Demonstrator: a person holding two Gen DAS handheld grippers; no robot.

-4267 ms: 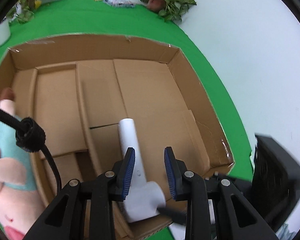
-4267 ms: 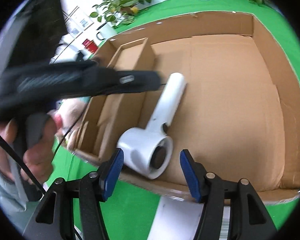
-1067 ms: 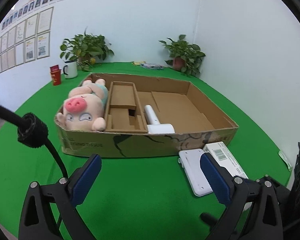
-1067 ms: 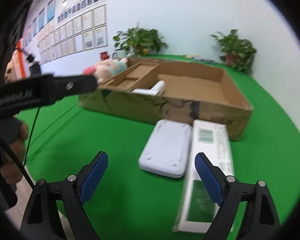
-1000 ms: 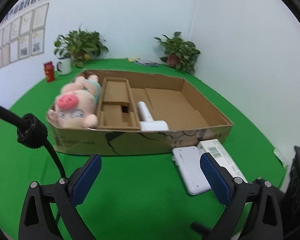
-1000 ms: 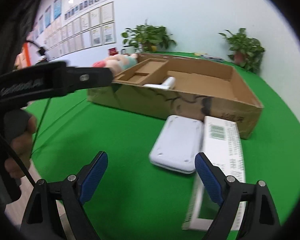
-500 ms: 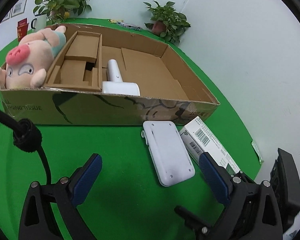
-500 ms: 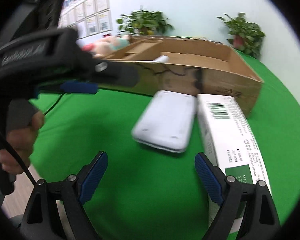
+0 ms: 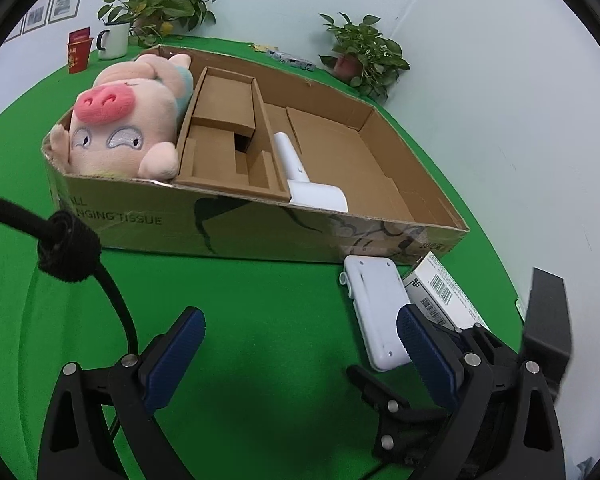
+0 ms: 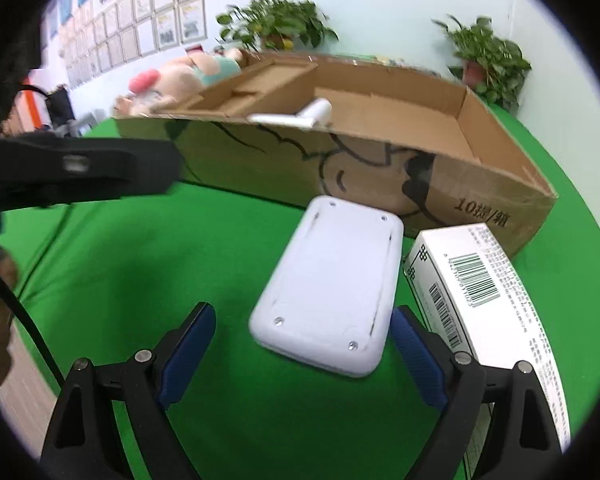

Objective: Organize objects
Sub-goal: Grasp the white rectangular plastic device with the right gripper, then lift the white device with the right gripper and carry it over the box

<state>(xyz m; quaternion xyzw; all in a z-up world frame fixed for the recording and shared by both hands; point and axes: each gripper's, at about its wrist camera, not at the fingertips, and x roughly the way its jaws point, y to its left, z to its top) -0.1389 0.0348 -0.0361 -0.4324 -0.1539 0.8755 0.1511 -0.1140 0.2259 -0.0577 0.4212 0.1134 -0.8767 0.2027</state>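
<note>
The right claw [image 10: 302, 356] hangs with its blue pads spread wide and nothing between them, tilted down at the green table [image 10: 148, 272]. Just ahead of it, lying flat with its screwed underside up, is the white device [image 10: 332, 284]; its near short end sits close in front of the claw's right pad. Touching or nearly touching the device on the claw's right is the white carton [image 10: 484, 292] with barcodes, and beyond both stands the cardboard box [image 10: 380, 176], which already holds a pink pig plush [image 9: 128, 128] and a white dryer [image 9: 304, 184].

The left claw [image 9: 300, 356] is also spread apart and empty, over bare table, with the device ahead and to its right.

The device looks like a rigid, smooth plastic shell with rounded edges, probably light to moderate in weight and liable to slip. The best hold is likely across its long sides near the middle, though the carton crowds one side, so the right pad has little room there. The carton should be stiff but crushable, so a gentle squeeze across its narrow width suits it.
</note>
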